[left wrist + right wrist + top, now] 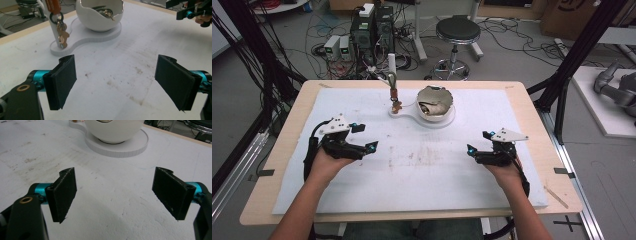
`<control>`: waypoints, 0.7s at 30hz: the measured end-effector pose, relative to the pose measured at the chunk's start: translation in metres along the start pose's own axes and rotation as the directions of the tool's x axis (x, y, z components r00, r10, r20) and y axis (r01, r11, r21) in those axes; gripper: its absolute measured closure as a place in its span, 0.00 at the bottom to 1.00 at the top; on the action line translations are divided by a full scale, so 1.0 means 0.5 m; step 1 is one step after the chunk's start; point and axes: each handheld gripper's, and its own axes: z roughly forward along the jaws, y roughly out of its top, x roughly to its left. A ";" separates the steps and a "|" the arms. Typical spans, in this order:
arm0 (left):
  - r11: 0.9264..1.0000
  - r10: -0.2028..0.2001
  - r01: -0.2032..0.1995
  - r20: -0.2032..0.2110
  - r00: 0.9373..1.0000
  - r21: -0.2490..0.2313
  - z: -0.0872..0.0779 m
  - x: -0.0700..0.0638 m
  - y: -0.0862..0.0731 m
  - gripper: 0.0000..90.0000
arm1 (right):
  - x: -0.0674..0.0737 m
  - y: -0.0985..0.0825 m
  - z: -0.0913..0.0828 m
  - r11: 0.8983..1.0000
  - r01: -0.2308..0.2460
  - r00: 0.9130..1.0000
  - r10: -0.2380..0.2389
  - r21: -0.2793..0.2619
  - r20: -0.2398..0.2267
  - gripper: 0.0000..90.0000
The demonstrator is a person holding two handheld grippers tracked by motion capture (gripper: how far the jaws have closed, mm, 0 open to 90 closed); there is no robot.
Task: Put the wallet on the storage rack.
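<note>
A white foam sheet [412, 165] covers most of a light wooden table [287, 150], and toward its far middle sits a white keyhole-shaped base [412, 116] carrying two things. On the wide round end stands a white egg-shaped bowl [435, 103] with a jagged gold rim; in the left gripper view a gold key [109, 14] lies inside it among darker items too small to make out. On the narrow end rises a white post [391, 67], and a bunch of brass keys [62, 35] hangs against it from a dark ring under an orange tag [53, 5]. The left gripper [371, 147] is held low over the sheet at the near left, well apart from the base, its jaws spread wide with nothing between them and only the stained foam showing in the gap. The right gripper [471, 150] is held at the near right, likewise well short of the bowl, its jaws also wide apart and empty. Both point inward toward the middle of the sheet. Beyond the table a black round stool [457, 30] stands on the floor among cables and computer towers [372, 30].
</note>
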 end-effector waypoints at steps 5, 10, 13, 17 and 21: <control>1.000 -0.018 0.018 -0.005 1.000 -0.008 -0.022 0.002 -0.044 0.19 | -0.005 -0.001 -0.001 1.000 -0.013 1.000 0.013 0.000 -0.001 0.22; 0.999 -0.044 0.044 -0.039 0.998 -0.002 -0.042 0.007 -0.073 0.19 | -0.012 -0.005 -0.006 1.000 -0.012 1.000 0.012 -0.004 -0.008 0.22; 0.999 -0.048 0.047 -0.043 0.998 -0.014 -0.048 0.007 -0.078 0.19 | -0.019 -0.008 -0.011 1.000 -0.022 1.000 0.022 -0.006 -0.003 0.22; 0.999 -0.048 0.047 -0.051 0.998 -0.014 -0.048 0.010 -0.083 0.19 | -0.024 -0.012 -0.016 1.000 -0.021 1.000 0.021 0.003 0.012 0.22; 0.999 -0.043 0.043 -0.053 0.998 -0.011 -0.051 0.011 -0.086 0.19 | -0.018 -0.012 -0.015 1.000 -0.007 1.000 0.007 0.008 0.011 0.22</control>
